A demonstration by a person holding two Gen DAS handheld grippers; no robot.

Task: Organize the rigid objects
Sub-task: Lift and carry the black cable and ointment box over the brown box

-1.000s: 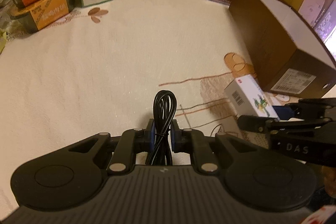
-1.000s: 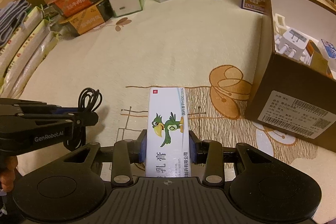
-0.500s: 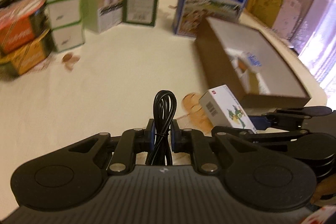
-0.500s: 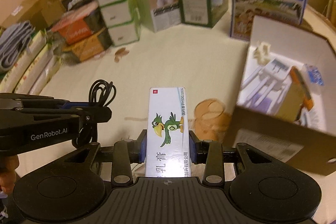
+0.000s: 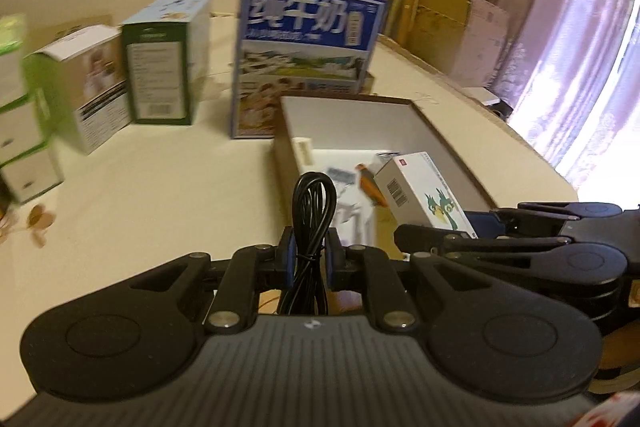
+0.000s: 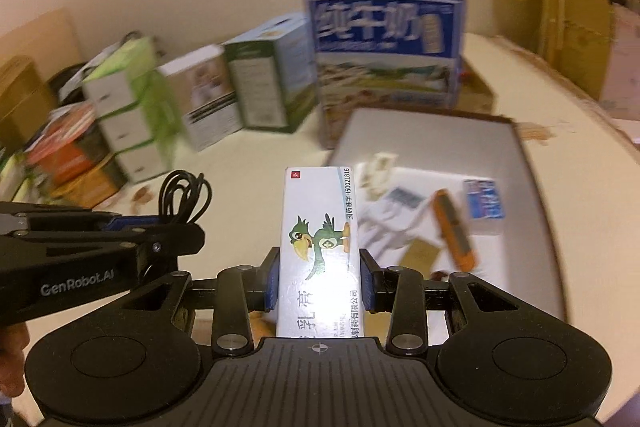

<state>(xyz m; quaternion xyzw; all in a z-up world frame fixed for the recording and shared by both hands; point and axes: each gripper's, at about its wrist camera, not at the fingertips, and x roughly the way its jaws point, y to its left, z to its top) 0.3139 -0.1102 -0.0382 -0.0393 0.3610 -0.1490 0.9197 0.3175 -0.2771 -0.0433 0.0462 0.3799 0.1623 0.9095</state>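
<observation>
My left gripper (image 5: 309,251) is shut on a coiled black cable (image 5: 313,203), whose loop sticks up past the fingertips. My right gripper (image 6: 318,267) is shut on a white medicine box with a green bird (image 6: 318,227), held lengthwise between the blue pads. Both hang in the air near the open brown cardboard box (image 5: 448,143) (image 6: 532,163), which holds a white plug block, an orange item (image 6: 454,227) and a small blue packet (image 6: 484,203). In the left wrist view the medicine box (image 5: 424,193) and right gripper (image 5: 476,227) show over the box's near corner. In the right wrist view the left gripper (image 6: 192,223) and its cable (image 6: 184,195) sit at left.
A tall blue milk carton case (image 5: 308,55) stands behind the cardboard box. Green and white boxes (image 5: 160,63) line the back of the cream tablecloth (image 5: 160,211). Stacked packets (image 6: 68,159) lie at far left. A curtain and cartons stand off the table's right edge.
Both grippers have risen and swung right toward the cardboard box, whose inside now shows. The cable and the medicine box stay gripped as before.
</observation>
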